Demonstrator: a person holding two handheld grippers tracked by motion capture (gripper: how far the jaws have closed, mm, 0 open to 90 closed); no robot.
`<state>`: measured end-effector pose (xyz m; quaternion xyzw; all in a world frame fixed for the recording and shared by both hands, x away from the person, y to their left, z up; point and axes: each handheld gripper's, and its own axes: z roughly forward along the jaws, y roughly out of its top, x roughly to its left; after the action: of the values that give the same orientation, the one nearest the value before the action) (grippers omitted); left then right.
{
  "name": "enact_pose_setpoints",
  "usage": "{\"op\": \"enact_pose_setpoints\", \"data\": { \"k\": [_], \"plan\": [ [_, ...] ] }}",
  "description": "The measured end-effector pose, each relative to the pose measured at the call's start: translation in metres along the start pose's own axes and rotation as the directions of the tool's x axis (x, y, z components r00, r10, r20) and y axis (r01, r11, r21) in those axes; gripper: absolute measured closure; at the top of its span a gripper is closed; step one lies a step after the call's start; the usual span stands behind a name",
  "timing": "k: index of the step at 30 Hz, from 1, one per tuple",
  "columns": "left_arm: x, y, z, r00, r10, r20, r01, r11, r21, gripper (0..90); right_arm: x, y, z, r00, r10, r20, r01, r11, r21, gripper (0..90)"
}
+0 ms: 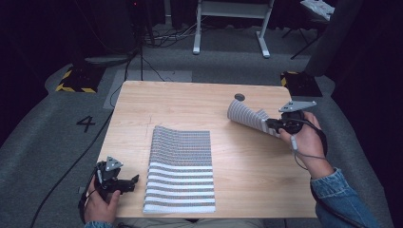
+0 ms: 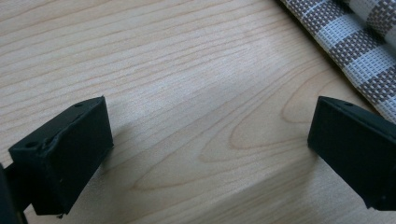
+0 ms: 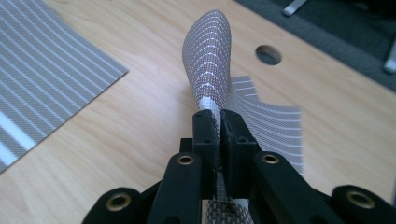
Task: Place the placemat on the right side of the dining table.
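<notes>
On the worktop [image 1: 247, 161], your right tool [image 1: 270, 124] pinches a curled striped placemat [image 1: 244, 115], while your left tool [image 1: 134, 180] hovers spread wide beside a flat placemat [image 1: 180, 166].

grey and white stripes are shown on the flat mat [image 1: 180, 171] and the curled mat [image 1: 247, 116]; the table [image 1: 247, 171] is pale woodgrain.

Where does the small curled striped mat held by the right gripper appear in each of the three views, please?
High view: small curled mat, right of centre, pinched by right gripper.
Left gripper view: not in it.
Right gripper view: centre, rising from shut jaws.
Shared landmark: table hole.
</notes>
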<state>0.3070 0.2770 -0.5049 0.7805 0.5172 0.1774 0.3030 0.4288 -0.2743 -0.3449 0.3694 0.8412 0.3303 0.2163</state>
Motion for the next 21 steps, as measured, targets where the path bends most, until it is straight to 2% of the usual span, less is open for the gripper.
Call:
{"op": "enact_pose_setpoints", "data": {
  "k": [2,3,4,5,6,9,12,16,19,21],
  "plan": [
    [0.0,0.0,0.0,1.0,0.0,0.0,0.0,1.0,0.0,0.1,0.001,-0.002,0.002,0.9997,0.013,-0.019,-0.013,1.0,0.002,84.0],
    [0.0,0.0,0.0,1.0,0.0,0.0,0.0,1.0,-0.001,0.1,0.002,-0.006,0.004,0.9917,0.085,-0.096,-0.086,0.996,0.001,76.5],
    [0.0,0.0,0.0,1.0,0.0,0.0,0.0,1.0,-0.001,0.1,0.003,-0.007,0.005,0.9815,0.129,-0.141,-0.135,0.99,-0.03,71.6],
    [0.0,0.0,0.0,1.0,0.0,0.0,0.0,1.0,0.0,0.1,0.004,-0.007,0.004,0.9758,0.144,-0.164,-0.155,0.986,-0.056,66.8],
    [0.0,0.0,0.0,1.0,0.0,0.0,0.0,1.0,0.0,0.1,0.004,-0.006,0.002,0.9763,0.138,-0.167,-0.152,0.986,-0.073,63.6],
    [0.0,0.0,0.0,1.0,0.0,0.0,0.0,1.0,-0.001,0.1,0.005,-0.005,0.0,0.9811,0.125,-0.147,-0.14,0.986,-0.095,58.2],
    [0.0,0.0,0.0,1.0,0.0,0.0,0.0,1.0,0.0,0.1,-0.001,-0.008,-0.001,0.9856,0.134,-0.102,-0.145,0.984,-0.101,51.5],
    [0.0,0.0,0.0,1.0,0.0,0.0,0.0,1.0,0.0,0.1,-0.013,-0.021,0.004,0.9812,0.185,-0.057,-0.189,0.977,-0.096,49.0],
    [0.0,0.0,0.0,1.0,0.0,-0.002,0.0,1.0,0.0,0.1,-0.027,-0.037,0.01,0.9763,0.216,-0.014,-0.216,0.974,-0.068,48.7],
    [0.0,0.0,0.0,1.0,0.0,0.0,0.0,1.0,0.0,0.1,-0.03,-0.041,0.012,0.9735,0.228,-0.007,-0.228,0.972,-0.063,48.5]
  ]
}}
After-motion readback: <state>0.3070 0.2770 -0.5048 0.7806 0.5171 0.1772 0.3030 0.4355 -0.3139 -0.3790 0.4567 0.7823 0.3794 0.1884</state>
